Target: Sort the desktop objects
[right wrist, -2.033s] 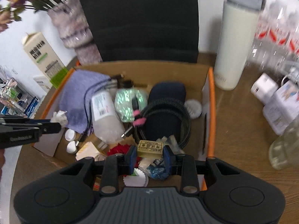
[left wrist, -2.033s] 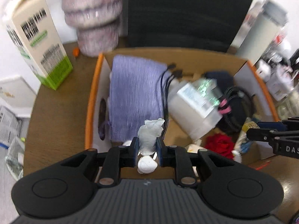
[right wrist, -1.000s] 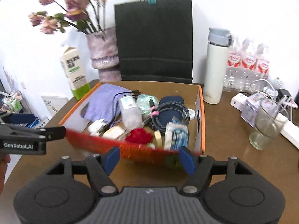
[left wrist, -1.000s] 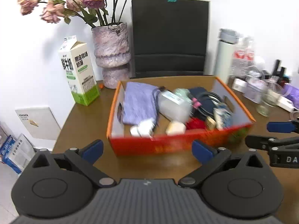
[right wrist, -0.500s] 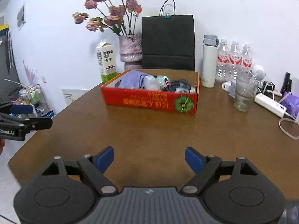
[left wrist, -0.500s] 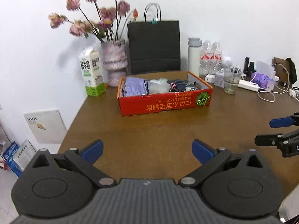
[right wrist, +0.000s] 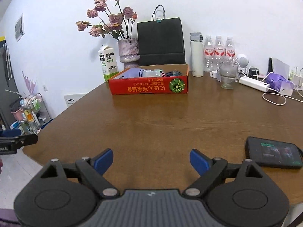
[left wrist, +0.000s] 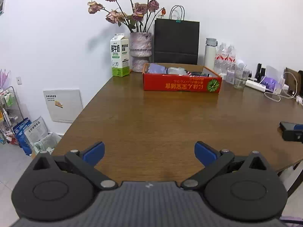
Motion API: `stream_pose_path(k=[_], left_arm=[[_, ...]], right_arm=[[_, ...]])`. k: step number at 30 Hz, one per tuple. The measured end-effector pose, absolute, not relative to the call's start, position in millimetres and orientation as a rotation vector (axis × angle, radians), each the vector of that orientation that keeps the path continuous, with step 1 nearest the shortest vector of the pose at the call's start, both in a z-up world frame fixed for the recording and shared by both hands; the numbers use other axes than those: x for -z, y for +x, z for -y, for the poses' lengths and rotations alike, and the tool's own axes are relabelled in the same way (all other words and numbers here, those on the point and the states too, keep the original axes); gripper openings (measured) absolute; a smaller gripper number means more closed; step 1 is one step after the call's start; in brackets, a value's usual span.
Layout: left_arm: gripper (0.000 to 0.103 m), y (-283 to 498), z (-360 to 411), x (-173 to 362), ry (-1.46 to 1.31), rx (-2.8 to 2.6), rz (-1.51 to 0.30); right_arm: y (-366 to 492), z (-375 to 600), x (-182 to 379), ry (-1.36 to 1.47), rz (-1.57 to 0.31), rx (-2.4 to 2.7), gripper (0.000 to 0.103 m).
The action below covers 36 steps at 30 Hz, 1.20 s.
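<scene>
Brown wooden table (right wrist: 161,124) in a white-walled office corner, seen from its near edge, w/ both my grippers low in the foreground. My right gripper (right wrist: 151,160) has its jaws spread wide, having just been opening, nothing between the blue pads; my left gripper (left wrist: 149,152) stands just as wide apart & empty too. Just beside my right fingers, a dark phone-like device (right wrist: 273,152) lies flat near the table edge. Mid-table is bare wood. Well beyond, the red cardboard box (right wrist: 149,88) sits toward the far side, holding the sorted desktop bits: purple cloth, cables, a small bottle, the rest too small to tell. Behind it: milk carton (right wrist: 108,64), vase of dried roses (right wrist: 129,51), black paper bag (right wrist: 161,41), white flask (right wrist: 197,54). Judging by this, the boxing step looks done & I'm pulled back, hands free. Next move, if any: decide whether the dark device belongs in the box; that'd call for a flat, careful pinch by my right hand.
</scene>
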<state>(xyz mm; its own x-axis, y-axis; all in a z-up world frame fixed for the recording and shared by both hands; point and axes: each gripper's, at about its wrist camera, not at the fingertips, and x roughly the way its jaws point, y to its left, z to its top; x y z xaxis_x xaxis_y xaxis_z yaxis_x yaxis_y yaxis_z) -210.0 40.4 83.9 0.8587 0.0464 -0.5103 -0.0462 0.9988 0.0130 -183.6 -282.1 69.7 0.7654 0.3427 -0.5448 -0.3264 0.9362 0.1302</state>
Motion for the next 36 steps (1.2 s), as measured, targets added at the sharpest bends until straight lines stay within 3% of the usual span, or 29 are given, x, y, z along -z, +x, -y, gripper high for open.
stream_pose_path(k=[9,21,36], left_arm=[[0.103,-200,-42,-72,-0.011,-0.081,-0.526],[0.103,-110,-10,-28,0.005,-0.065,-0.523],[0.103,-37,8,-10,0.022,-0.071,-0.59]], right_arm=[[-182,263,-61,-0.021,-0.531,-0.336,0.088],[-132,208,-37,-0.106,-0.445,-0.38,0.092],[-46,189,-6,-0.086,-0.512,-0.296,0.098]])
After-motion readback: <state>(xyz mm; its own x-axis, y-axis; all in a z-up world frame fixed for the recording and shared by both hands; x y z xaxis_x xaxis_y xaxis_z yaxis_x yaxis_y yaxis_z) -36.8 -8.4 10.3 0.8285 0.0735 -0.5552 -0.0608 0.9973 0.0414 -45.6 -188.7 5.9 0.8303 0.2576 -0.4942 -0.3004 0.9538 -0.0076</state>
